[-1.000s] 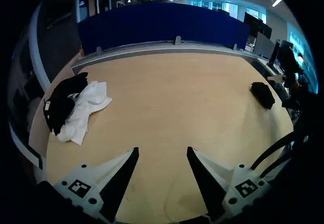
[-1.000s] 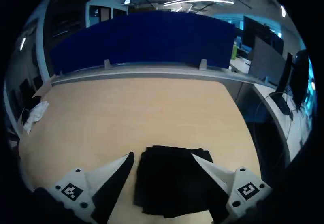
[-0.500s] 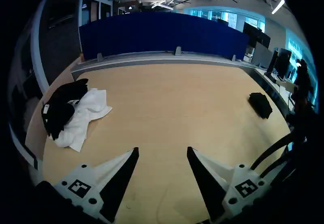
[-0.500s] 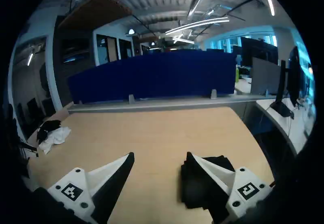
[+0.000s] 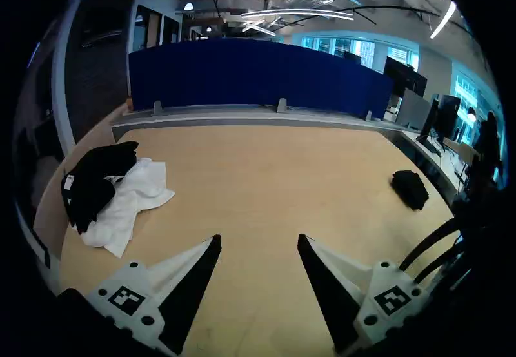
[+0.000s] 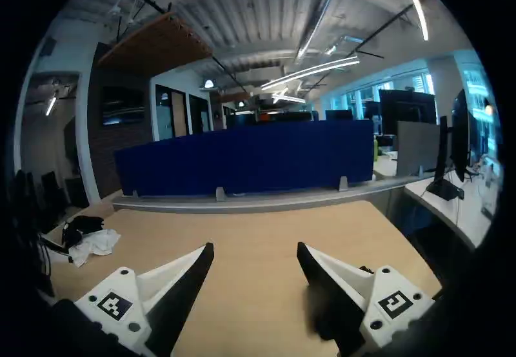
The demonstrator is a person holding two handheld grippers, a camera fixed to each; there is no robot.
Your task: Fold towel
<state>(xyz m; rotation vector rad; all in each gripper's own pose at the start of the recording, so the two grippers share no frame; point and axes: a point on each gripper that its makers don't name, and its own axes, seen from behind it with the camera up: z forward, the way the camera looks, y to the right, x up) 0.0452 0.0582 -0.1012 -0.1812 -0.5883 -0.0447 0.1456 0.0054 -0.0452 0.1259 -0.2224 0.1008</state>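
My left gripper (image 5: 258, 237) and right gripper (image 6: 253, 246) both hang wide open and empty above the table (image 5: 277, 157), and since the folded black towel (image 5: 409, 189) lies near its right edge, I judge that I must next reach for the heap of towels (image 5: 116, 192) at the left.

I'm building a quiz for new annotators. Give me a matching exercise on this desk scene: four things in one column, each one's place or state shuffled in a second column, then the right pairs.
Things
1. white towel
2. folded black towel
3. blue divider
4. left gripper

Places or states
A. open, above bare table
B. alone near the table's right edge in the left gripper view
C. crumpled, against a black cloth at the table's left edge in that view
D. upright along the table's far edge

Pairs: 1-C, 2-B, 3-D, 4-A
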